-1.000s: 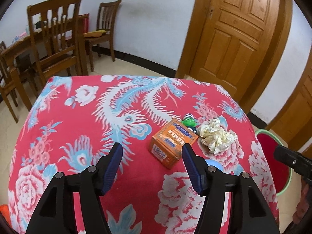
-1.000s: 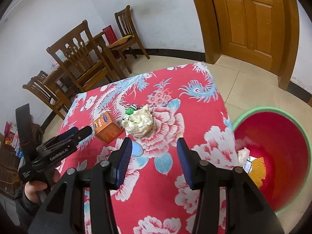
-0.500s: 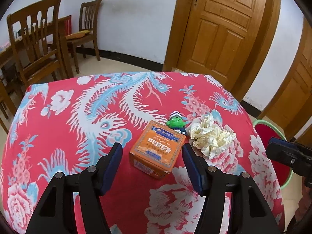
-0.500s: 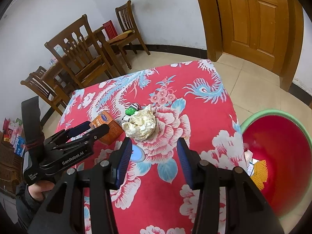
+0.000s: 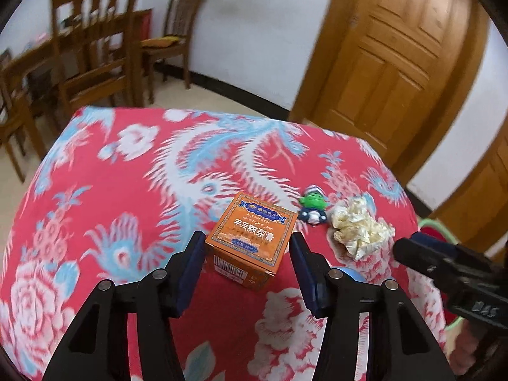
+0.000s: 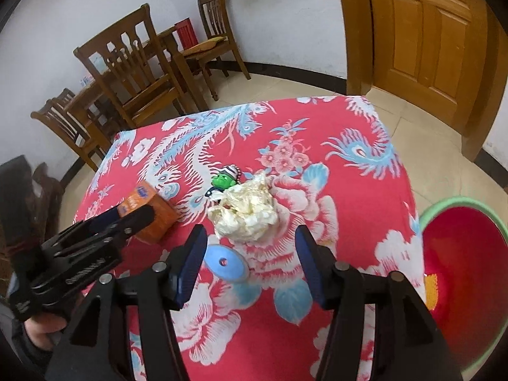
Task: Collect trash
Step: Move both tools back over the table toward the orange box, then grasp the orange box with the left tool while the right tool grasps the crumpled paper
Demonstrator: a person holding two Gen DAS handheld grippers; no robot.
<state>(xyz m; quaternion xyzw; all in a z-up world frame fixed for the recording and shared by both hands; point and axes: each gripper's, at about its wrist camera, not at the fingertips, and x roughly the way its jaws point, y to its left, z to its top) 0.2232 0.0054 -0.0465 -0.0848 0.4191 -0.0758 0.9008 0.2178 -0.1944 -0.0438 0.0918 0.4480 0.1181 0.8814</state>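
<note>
A: Looking along the left gripper (image 5: 247,257): what's there?

B: Its fingers (image 5: 190,263) are spread and have just been closing in; the orange carton (image 5: 250,238) sits between them on the red floral tabletop (image 5: 127,174), pads not pressing it. A green toy figure (image 5: 312,204) and a crumpled paper wad (image 5: 358,225) lie to its right.

A: And the right gripper (image 6: 249,255)?

B: Spread, just been opening, nothing between. The wad (image 6: 247,212) lies just ahead, a blue disc (image 6: 227,262) beside its left finger. A red bin (image 6: 463,273) stands beside the table, right.
</note>
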